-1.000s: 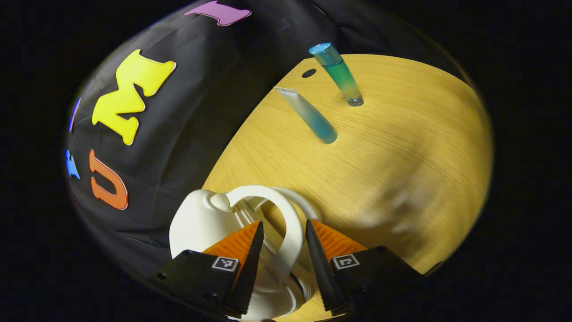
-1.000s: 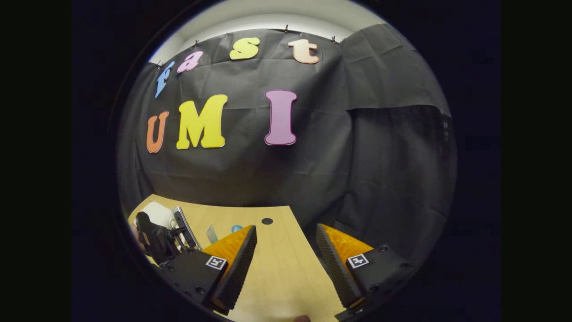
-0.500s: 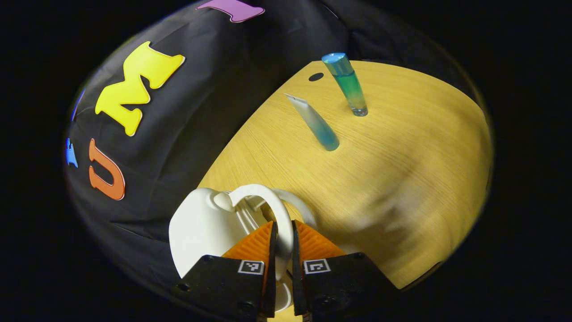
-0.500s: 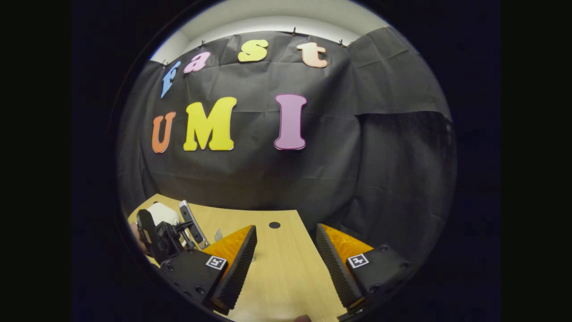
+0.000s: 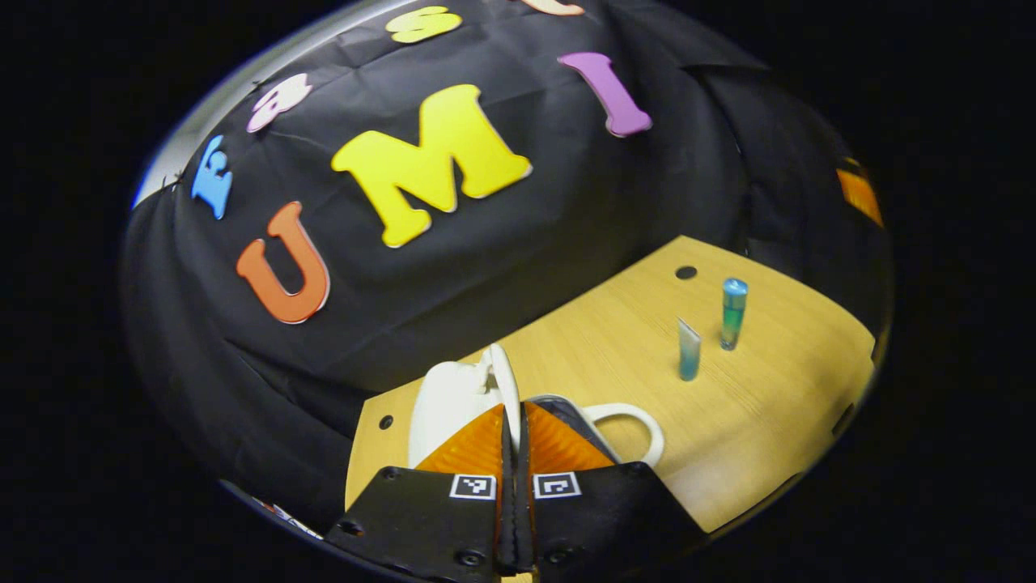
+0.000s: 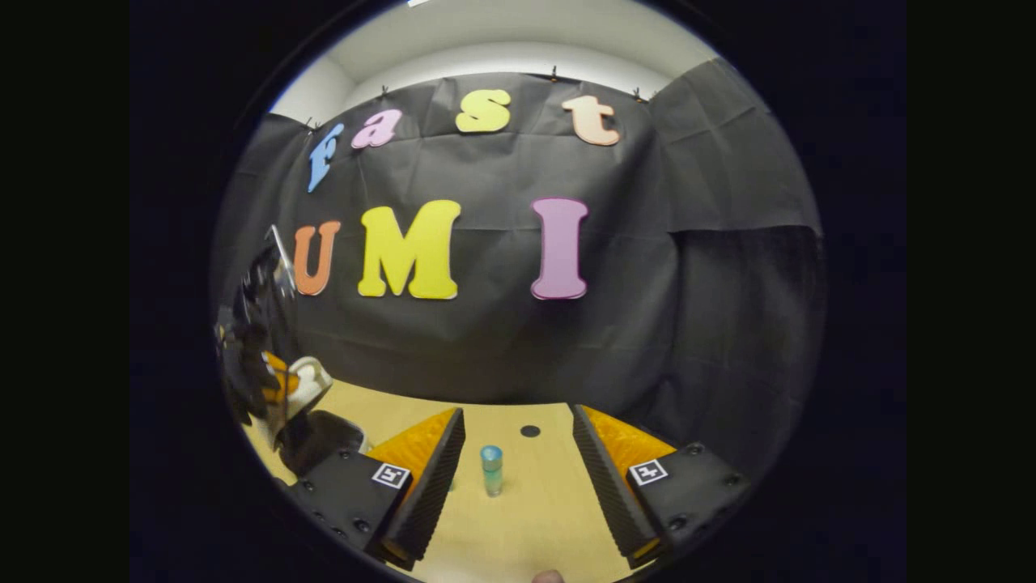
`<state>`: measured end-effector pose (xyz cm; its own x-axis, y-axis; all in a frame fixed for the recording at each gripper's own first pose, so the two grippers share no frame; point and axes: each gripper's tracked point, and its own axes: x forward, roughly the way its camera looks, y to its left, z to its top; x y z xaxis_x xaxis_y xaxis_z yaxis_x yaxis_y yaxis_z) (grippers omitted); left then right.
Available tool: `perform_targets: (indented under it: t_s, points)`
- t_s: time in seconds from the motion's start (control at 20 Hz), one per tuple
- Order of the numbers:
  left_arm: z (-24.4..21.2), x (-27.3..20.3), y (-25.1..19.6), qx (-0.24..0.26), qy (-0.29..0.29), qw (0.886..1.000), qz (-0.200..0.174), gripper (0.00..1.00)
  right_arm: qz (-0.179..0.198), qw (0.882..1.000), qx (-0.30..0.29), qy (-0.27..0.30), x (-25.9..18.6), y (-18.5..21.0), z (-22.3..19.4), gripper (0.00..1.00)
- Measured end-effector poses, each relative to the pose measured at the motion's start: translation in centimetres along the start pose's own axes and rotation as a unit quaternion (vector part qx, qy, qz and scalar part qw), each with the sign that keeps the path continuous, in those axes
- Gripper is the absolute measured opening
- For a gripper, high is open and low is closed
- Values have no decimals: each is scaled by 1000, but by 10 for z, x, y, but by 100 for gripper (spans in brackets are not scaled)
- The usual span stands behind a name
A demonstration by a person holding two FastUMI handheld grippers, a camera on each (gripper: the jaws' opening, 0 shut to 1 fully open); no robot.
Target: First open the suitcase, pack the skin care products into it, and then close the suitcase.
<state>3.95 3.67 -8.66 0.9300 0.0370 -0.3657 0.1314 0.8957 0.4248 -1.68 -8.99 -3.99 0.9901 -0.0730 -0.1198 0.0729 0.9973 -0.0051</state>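
A small white suitcase (image 5: pixel 449 401) stands on the wooden table (image 5: pixel 769 405) with its lid raised upright and a dark inside (image 5: pixel 571 414) showing. My left gripper (image 5: pixel 512 414) is shut on the lid's handle (image 5: pixel 503 374), seen edge-on. The base's own handle loop (image 5: pixel 639 421) lies flat to the right. A blue tube (image 5: pixel 689 350) and a blue-green bottle (image 5: pixel 733 313) stand farther right. In the right gripper view my right gripper (image 6: pixel 518 410) hangs open above the table, the bottle (image 6: pixel 490 470) standing beyond its fingers. The left gripper (image 6: pixel 271 380) holds the white lid (image 6: pixel 312 379) at the left.
A round cable hole (image 5: pixel 685 272) sits near the table's far edge, also seen as a hole (image 6: pixel 530 431) in the right gripper view. A second small hole (image 5: pixel 380 422) is by the suitcase. The black cloth wall rises right behind the table.
My left gripper shut on the lid's handle, then swung up and lifted the lid open. The right gripper stayed open and drifted so the bottle came between its fingers.
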Motion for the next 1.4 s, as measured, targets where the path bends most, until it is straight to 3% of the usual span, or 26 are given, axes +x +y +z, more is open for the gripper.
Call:
perform_targets:
  t_s: [0.15,0.35,0.6,0.85,1.1,1.2,1.3,1.35,1.4]
  points:
    - [-15,-1,85,-69,-19,997,24,3,18,1000,-1,-5,0,25,12,80]
    - [-69,5,201,-151,-20,984,91,3,22,1000,-14,-9,-4,47,20,80]
    - [-179,35,273,-212,9,967,143,3,19,998,-56,5,-14,63,13,80]
    - [-291,74,275,-290,83,943,144,3,4,996,-90,22,-21,69,6,77]
    - [-348,103,240,-386,154,902,117,7,-21,995,-94,34,-20,66,4,79]
    - [-352,105,245,-400,149,897,118,10,-26,995,-92,33,-19,68,6,79]
    - [-358,102,247,-388,161,899,121,16,-24,995,-91,32,-17,73,5,78]
    - [-360,99,252,-372,167,904,128,9,-22,995,-89,32,-17,75,4,78]
    - [-362,98,257,-354,170,909,138,28,-20,996,-86,31,-16,77,4,79]
